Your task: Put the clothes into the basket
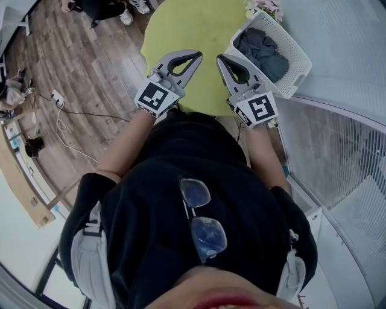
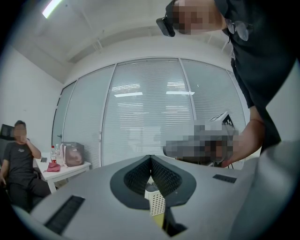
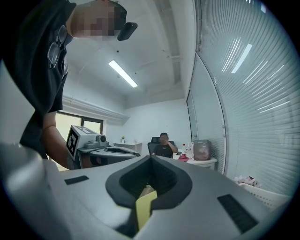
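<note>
A white plastic basket (image 1: 289,45) stands at the upper right of the yellow-green round table (image 1: 193,27), with dark grey clothes (image 1: 262,51) lying inside it. My left gripper (image 1: 198,56) and right gripper (image 1: 221,58) hang side by side over the table's near edge, close to my body. Both are shut with nothing between the jaws. In the left gripper view the left gripper (image 2: 151,157) points level, and a bit of the basket (image 2: 157,202) shows through the gap below its tips. The right gripper (image 3: 151,158) also points level, with the basket rim (image 3: 265,193) at the lower right.
A glass wall with blinds (image 1: 344,139) runs along the right. Wooden floor with cables (image 1: 66,114) lies to the left. A person (image 3: 163,145) sits at the back beside a white side table (image 3: 201,161) with a bag and bottles. Flowers (image 1: 265,7) stand behind the basket.
</note>
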Available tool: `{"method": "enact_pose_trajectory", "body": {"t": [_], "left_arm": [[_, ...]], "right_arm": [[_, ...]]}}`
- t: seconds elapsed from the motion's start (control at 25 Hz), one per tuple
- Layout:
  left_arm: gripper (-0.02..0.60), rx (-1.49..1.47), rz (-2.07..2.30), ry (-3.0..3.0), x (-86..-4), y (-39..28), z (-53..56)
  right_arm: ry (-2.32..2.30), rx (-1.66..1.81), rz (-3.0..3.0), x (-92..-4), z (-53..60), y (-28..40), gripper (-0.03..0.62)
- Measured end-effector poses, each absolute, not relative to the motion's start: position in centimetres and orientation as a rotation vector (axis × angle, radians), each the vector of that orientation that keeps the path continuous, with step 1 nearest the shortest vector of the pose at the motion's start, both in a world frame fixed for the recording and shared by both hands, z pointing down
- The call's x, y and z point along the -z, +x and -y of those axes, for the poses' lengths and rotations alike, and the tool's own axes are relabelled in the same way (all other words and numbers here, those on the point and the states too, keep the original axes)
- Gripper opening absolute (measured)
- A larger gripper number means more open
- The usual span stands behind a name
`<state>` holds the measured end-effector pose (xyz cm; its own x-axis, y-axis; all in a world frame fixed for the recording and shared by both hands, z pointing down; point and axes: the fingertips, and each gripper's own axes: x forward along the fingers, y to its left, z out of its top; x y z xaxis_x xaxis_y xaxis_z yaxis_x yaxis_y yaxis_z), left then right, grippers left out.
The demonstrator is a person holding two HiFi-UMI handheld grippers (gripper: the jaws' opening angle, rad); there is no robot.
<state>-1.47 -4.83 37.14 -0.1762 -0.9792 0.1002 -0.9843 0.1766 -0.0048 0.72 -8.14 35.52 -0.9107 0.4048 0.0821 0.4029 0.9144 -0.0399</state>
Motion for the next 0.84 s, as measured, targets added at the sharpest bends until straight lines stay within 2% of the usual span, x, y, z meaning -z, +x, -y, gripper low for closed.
{"method": "enact_pose_trajectory", "body": {"t": [0.84], "left_arm": [[0.009, -0.097, 2.349, 1.971, -38.0, -2.4, 2.3]], "right_arm": [[-0.637, -0.055, 2.995, -36.4, 5.3, -0.3, 0.025]]}}
